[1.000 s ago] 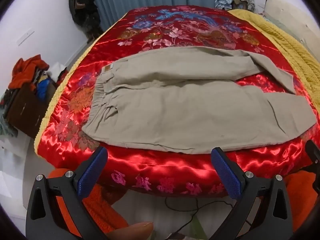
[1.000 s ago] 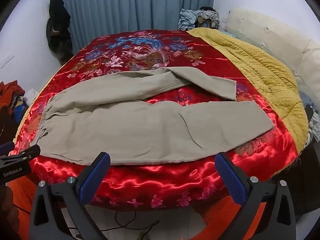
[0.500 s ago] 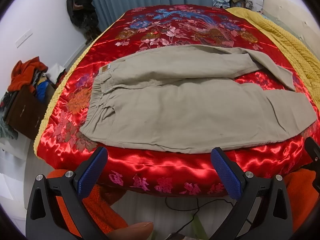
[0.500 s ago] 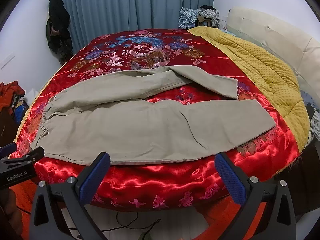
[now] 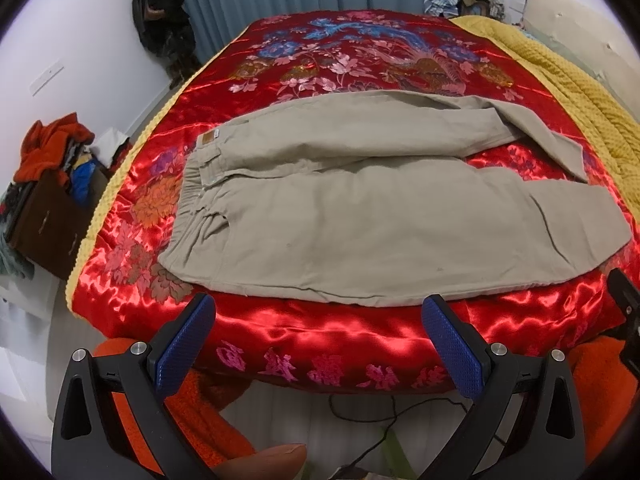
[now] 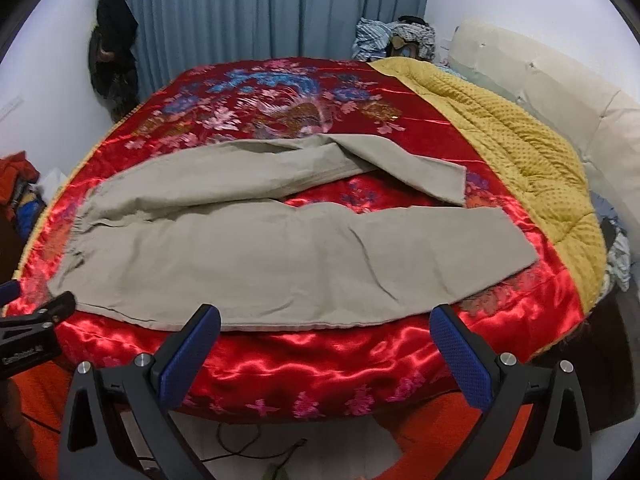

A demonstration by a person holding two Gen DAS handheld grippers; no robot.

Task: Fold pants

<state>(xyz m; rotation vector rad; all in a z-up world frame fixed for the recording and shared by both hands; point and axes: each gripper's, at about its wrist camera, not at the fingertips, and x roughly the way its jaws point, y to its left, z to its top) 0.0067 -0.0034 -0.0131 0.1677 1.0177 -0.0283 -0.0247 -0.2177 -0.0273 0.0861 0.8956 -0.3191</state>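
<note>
Beige pants [image 5: 380, 216] lie flat across a red satin bedspread [image 5: 360, 60], waistband to the left, legs to the right. The far leg is bent back over itself near its cuff [image 6: 420, 176]. The pants also show in the right wrist view [image 6: 280, 256]. My left gripper [image 5: 320, 332] is open and empty, just short of the near bed edge, below the seat of the pants. My right gripper [image 6: 326, 340] is open and empty, below the near leg. The left gripper's tip shows at the left edge of the right wrist view [image 6: 36, 320].
A yellow quilted blanket [image 6: 520, 140] covers the right side of the bed. A cream headboard [image 6: 560, 76] stands at the right. A box of clothes [image 5: 52, 184] sits on the floor at left. Blue curtains [image 6: 260, 12] hang behind. Cables [image 5: 380, 420] lie on the floor.
Both grippers have moved a little closer to the bed and higher; the pants look larger and lower in both views. The pants have not moved.
</note>
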